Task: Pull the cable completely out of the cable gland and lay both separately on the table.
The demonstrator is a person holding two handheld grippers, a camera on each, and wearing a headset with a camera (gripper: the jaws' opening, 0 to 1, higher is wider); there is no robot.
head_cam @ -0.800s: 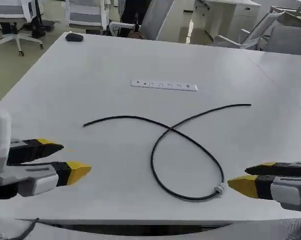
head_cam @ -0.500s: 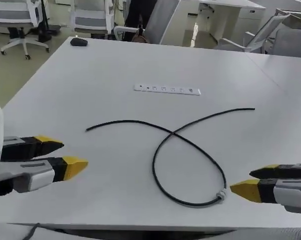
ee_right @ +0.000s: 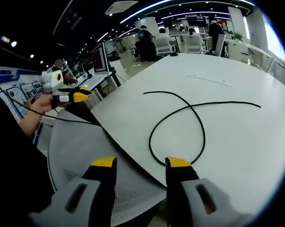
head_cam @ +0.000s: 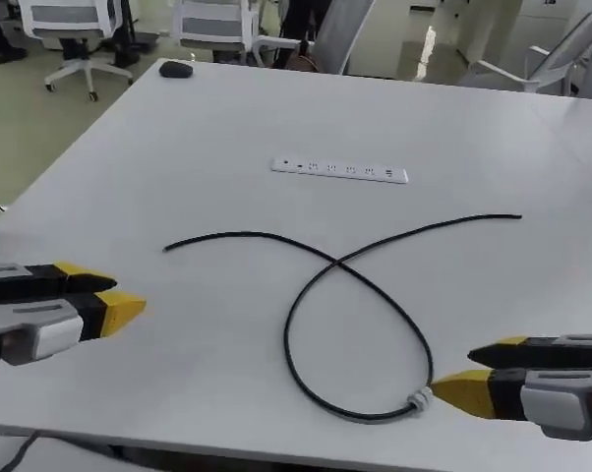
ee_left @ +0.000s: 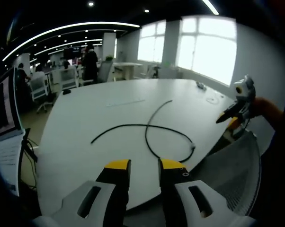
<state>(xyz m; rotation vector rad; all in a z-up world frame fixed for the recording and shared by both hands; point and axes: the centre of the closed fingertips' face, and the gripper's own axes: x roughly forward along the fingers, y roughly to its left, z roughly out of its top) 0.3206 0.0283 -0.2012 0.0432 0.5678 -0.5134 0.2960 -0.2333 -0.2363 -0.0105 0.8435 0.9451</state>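
A thin black cable (head_cam: 227,234) lies crossed in one loop on the white desk (head_cam: 276,108), a small pale cable gland (head_cam: 417,400) still on its near bend, just beside the released right tongs (head_cam: 453,369), while the left tongs (head_cam: 127,295) hover parted, grasping nothing.

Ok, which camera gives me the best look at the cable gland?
The head view: the cable gland sits plainly on the loop of the cable, close to the right gripper. The left gripper view shows it as a tiny far speck. The right gripper view is too coarse to tell it from the cable.
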